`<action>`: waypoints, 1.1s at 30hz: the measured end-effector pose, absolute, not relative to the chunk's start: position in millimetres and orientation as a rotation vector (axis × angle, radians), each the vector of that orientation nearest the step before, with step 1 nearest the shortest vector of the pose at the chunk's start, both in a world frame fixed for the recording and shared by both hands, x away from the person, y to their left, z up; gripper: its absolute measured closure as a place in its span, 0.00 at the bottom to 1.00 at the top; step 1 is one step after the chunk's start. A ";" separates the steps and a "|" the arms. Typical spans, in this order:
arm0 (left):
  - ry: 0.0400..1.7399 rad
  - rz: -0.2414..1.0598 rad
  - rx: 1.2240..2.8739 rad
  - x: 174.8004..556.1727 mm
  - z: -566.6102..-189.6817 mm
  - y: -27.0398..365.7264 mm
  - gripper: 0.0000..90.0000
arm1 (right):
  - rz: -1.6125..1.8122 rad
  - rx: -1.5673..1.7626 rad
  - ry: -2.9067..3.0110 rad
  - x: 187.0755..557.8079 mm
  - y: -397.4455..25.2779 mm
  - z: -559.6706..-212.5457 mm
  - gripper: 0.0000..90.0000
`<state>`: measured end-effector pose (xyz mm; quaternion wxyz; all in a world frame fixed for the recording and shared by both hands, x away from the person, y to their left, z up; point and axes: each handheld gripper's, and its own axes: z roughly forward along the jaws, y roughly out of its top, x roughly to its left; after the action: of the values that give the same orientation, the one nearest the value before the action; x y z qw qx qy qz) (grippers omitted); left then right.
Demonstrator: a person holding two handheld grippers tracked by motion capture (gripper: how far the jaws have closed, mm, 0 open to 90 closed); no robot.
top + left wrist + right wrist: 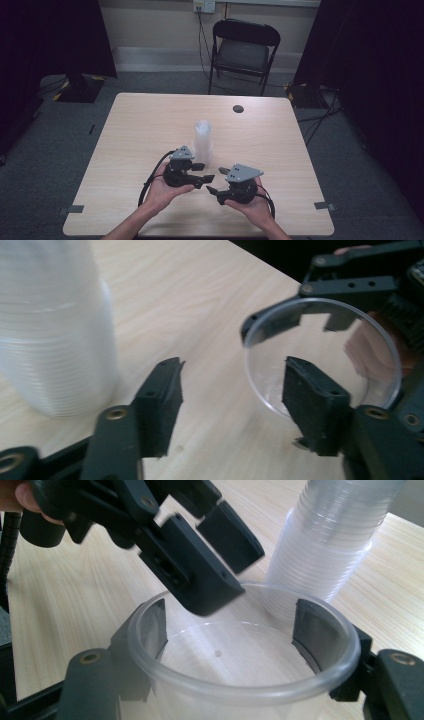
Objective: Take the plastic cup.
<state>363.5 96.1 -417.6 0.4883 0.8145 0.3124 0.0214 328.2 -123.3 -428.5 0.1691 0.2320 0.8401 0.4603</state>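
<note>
A tall stack of clear plastic cups [203,140] stands upright at the middle of the wooden table [145,125]. Just in front of it the two grippers face each other. My right gripper [216,181] is shut on a single clear cup [240,680], one jaw against each side of its wall, the mouth turned toward the right gripper view's camera. My left gripper [230,375] is open, and one of its jaws reaches over that cup's rim [330,347]. The cup stack [50,340] rises close on the left in the left gripper view and at the upper right [330,535] in the right gripper view.
A black folding chair [245,50] stands beyond the far edge of the table. A small dark round hole [238,108] is set in the tabletop near that edge. Dark curtains hang on both sides of the room.
</note>
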 end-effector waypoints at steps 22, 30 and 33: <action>0.731 0.231 1.926 355.1 -412.4 117.2 0.23 | 1.306 0.790 2.325 343.5 -140.6 -428.6 0.33; 0.760 0.262 1.920 350.3 -415.7 135.1 0.18 | 1.317 0.851 2.277 351.8 -152.1 -425.7 0.33; 0.761 0.279 1.928 349.0 -417.9 138.7 0.18 | 1.315 0.860 2.269 354.1 -153.7 -424.7 0.33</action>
<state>349.0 138.7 -417.9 0.5012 0.7976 0.3150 0.1155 354.1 -153.7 -424.7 0.1897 0.3059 0.8072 0.4679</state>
